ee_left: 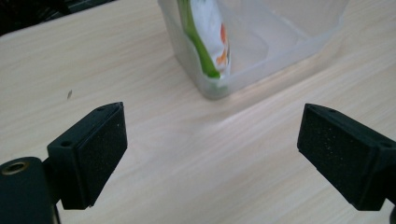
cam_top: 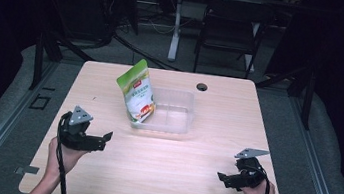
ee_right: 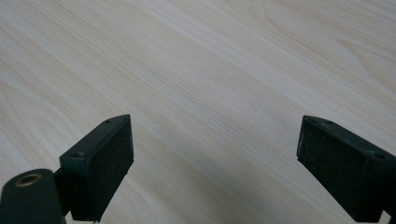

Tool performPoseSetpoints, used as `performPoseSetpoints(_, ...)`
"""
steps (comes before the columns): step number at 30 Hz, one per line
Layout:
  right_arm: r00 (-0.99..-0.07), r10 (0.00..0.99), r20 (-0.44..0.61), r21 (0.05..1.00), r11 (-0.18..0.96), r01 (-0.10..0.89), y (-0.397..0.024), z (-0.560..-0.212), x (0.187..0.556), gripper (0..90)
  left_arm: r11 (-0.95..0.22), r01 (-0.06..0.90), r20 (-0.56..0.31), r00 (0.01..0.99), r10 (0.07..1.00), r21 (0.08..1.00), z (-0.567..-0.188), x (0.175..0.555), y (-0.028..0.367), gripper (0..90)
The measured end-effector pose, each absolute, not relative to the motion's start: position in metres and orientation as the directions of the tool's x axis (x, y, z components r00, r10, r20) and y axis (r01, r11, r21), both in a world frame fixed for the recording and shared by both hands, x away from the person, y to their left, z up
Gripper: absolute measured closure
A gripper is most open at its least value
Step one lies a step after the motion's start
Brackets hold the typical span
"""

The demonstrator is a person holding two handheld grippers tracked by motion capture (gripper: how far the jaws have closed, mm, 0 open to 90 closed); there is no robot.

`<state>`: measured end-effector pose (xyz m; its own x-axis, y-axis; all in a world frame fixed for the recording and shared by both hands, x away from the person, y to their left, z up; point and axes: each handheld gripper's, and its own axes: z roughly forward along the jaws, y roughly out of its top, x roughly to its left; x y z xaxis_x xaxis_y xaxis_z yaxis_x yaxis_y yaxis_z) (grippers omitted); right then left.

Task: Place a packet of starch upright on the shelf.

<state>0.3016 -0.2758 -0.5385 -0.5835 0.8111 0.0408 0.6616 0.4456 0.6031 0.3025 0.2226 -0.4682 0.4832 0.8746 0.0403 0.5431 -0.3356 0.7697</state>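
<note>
While the pale wooden table (cam_top: 161, 161) spreads wide under both hands, a clear plastic tub (cam_top: 177, 120) sits near its middle. Inside the tub's left end a green-and-white pouch (cam_top: 137, 95) stands upright, leaning against the wall and rising well above the rim. Near the table's front-left edge, well apart from the tub, the left gripper (cam_top: 106, 138) points toward it, jaws wide apart and empty. At front right, the right gripper (cam_top: 221, 178) likewise holds nothing, jaws spread over bare wood.
</note>
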Motion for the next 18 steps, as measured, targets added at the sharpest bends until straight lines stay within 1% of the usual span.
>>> performPoseSetpoints(5, -0.588, 0.808, 0.037, 0.595, 0.455, 0.663, -0.275, -0.539, 0.302, 10.4, -0.325, 0.571, 0.027, 0.468, 0.884, 0.754, -0.487, 0.293, 0.229, 8.3)
performPoseSetpoints(13, -0.591, 0.806, 0.035, 0.595, 0.459, 0.66, -0.274, -0.539, 0.301, 10.5, -0.35, 0.607, 0.02, 0.482, 0.876, 0.713, -0.513, 0.293, 0.234, 7.2)
performPoseSetpoints(18, -0.59, 0.807, 0.036, 0.596, 0.456, 0.661, -0.274, -0.54, 0.301, 10.5, -0.344, 0.587, 0.018, 0.488, 0.872, 0.733, -0.518, 0.296, 0.235, 5.1)
